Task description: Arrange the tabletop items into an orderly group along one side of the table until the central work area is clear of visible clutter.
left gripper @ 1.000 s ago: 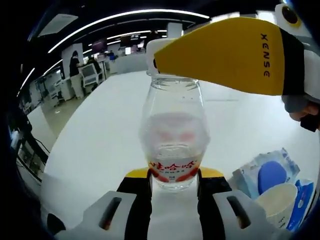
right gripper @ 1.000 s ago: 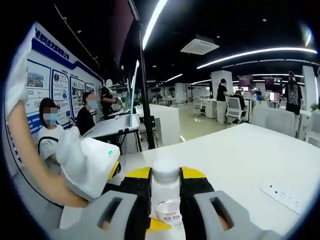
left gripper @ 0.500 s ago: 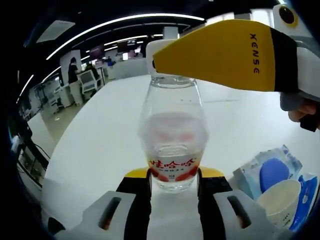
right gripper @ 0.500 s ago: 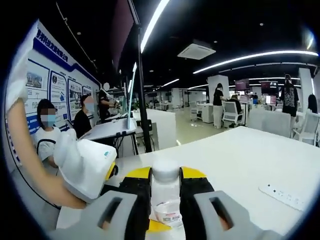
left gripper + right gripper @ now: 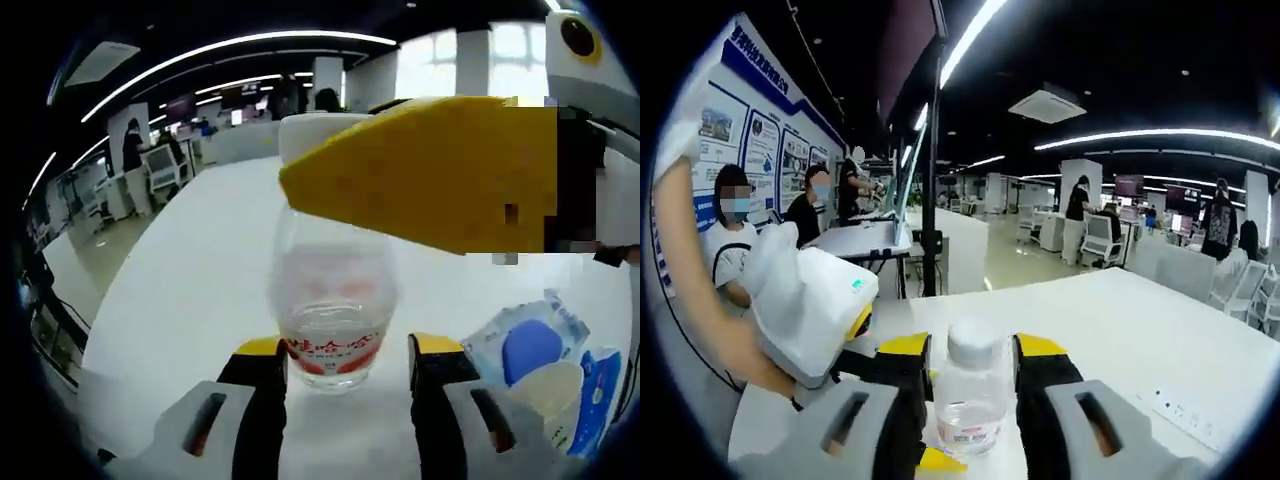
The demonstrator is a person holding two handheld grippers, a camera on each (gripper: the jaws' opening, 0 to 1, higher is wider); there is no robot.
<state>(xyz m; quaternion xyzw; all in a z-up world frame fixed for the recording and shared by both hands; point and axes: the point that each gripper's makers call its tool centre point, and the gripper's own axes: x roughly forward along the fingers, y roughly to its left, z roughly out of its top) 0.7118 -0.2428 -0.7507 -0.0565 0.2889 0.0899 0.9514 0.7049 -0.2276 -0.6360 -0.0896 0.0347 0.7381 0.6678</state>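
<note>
While the clear water bottle [image 5: 325,310] stands upright on the white worktop [image 5: 190,300], both tools look to be letting it go, so the step in hand reads as the end of a placement. In the left gripper view the left tool [image 5: 345,365] has its jaws spread a little wider than the bottle's base, a thin gap showing on each side and nothing held. The right tool [image 5: 440,185] crosses in from 2 o'clock, level with the white cap [image 5: 315,130]. In the right gripper view the right tool [image 5: 970,365] likewise stands parted around the bottle's [image 5: 968,400] neck, with clearance on both sides of the cap [image 5: 970,342], and the left tool [image 5: 805,305] sits at 9 o'clock.

The bottle's long axis runs vertical, cap up, red-lettered label facing the left tool.

Next, I judge, each tool should back straight out without brushing the bottle, then turn to the blue-and-white packets [image 5: 530,345] and the paper cup [image 5: 545,385] lying at 4 o'clock, just beside one another.
</note>
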